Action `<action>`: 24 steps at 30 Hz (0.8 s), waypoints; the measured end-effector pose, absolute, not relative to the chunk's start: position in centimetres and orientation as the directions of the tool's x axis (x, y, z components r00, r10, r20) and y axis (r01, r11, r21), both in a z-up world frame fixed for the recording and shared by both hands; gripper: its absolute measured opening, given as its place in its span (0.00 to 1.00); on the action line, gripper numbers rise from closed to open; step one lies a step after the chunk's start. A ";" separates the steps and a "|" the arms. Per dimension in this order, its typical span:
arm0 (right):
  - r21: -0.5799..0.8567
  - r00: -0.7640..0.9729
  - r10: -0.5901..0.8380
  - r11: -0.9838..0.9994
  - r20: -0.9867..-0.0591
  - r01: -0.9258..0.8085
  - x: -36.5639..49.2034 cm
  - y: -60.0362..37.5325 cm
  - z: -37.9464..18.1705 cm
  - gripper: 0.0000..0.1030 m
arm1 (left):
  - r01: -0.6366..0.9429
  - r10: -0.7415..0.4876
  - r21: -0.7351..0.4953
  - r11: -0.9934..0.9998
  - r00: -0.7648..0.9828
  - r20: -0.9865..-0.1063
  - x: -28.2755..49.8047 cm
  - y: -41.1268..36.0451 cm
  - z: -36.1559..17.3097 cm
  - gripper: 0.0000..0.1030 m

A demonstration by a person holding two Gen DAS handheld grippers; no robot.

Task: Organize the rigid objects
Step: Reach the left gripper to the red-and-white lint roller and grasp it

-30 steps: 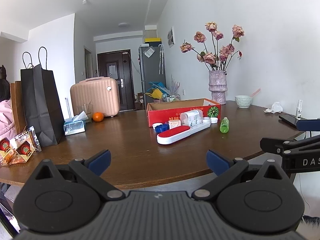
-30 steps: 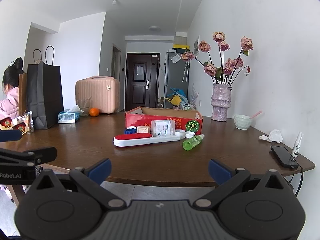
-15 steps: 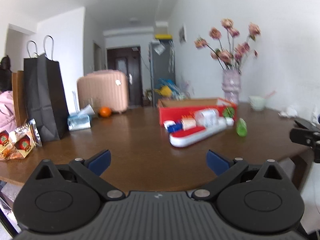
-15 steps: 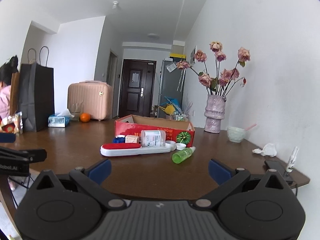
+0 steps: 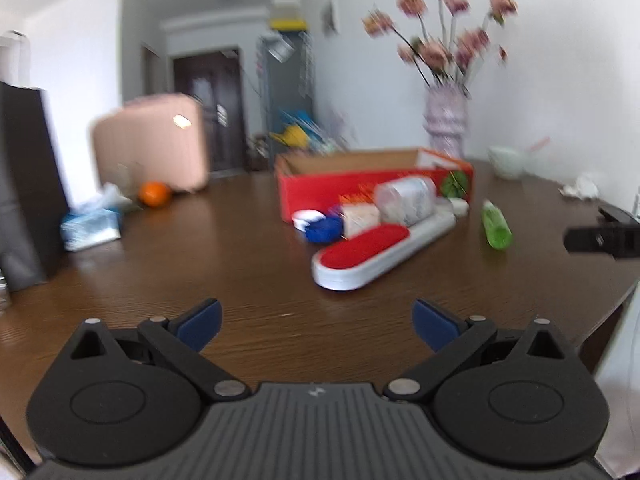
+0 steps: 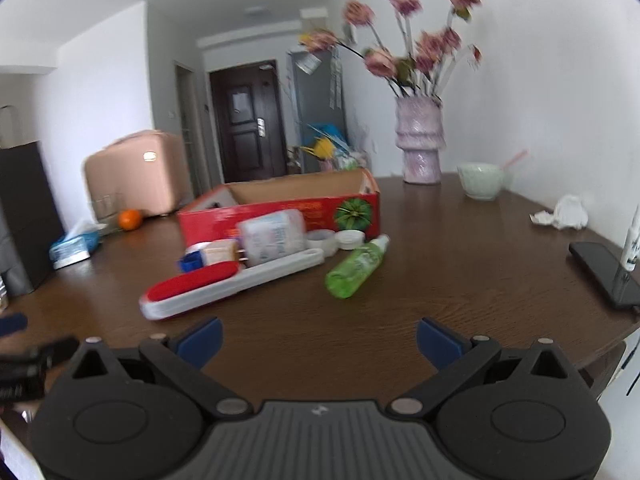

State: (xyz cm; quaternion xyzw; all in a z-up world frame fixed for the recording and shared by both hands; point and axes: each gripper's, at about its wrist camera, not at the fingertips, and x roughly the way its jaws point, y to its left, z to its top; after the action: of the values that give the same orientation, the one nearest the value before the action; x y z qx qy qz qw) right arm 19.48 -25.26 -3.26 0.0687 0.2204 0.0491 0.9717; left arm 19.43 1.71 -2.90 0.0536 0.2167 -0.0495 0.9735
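Observation:
An open red cardboard box (image 5: 360, 188) (image 6: 280, 208) stands mid-table. In front of it lie a red-and-white lint brush (image 5: 372, 252) (image 6: 224, 284), a clear plastic jar on its side (image 5: 406, 199) (image 6: 276, 236), a small beige box (image 5: 360, 216) (image 6: 219, 254), blue and white caps (image 5: 320, 228) (image 6: 191, 260), white lids (image 6: 348, 239) and a green bottle (image 5: 496, 226) (image 6: 356, 268). My left gripper (image 5: 316, 322) is open and empty above the table's near part. My right gripper (image 6: 318, 340) is open and empty, short of the brush and bottle.
A vase of flowers (image 6: 420, 152), a pale bowl (image 6: 480, 180), crumpled tissue (image 6: 566, 214) and a phone (image 6: 604, 272) stand at the right. A pink case (image 5: 156, 144), an orange (image 5: 154, 193), a tissue pack (image 5: 90, 228) and a black bag (image 5: 28, 188) stand at the left.
Both grippers have moved forward over the table's edge and closer to the objects; both views are now blurred by motion. Both stay open and empty.

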 end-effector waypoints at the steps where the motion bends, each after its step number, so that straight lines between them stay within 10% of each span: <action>1: 0.157 0.900 0.118 0.986 -0.420 -0.055 20.5 -25.6 -3.5 1.00 | 0.126 -0.076 0.085 0.988 0.897 -0.436 20.6 1.5 -3.1 1.00; 14: 0.108 0.852 0.143 0.989 -0.503 -0.102 34.2 -26.7 -5.2 0.97 | 0.156 -0.110 0.054 0.986 0.864 -0.491 33.9 -0.3 -2.7 1.00; 20: 0.045 0.870 0.160 0.986 -0.467 -0.158 37.5 -25.4 -4.6 0.77 | 0.159 -0.123 0.022 0.987 0.839 -0.530 35.1 0.0 -3.9 1.00; 24: 0.082 0.826 0.252 0.966 -0.503 -0.245 40.8 -24.7 -4.7 0.44 | 0.050 -0.037 0.010 0.999 0.845 -0.534 34.2 0.7 -4.6 1.00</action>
State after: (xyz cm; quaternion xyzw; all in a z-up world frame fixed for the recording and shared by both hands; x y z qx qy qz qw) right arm 40.80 -24.73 -4.74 0.0067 0.2642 0.1302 0.9556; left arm 34.24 0.73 -4.60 0.0115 0.2775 -0.0226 0.9604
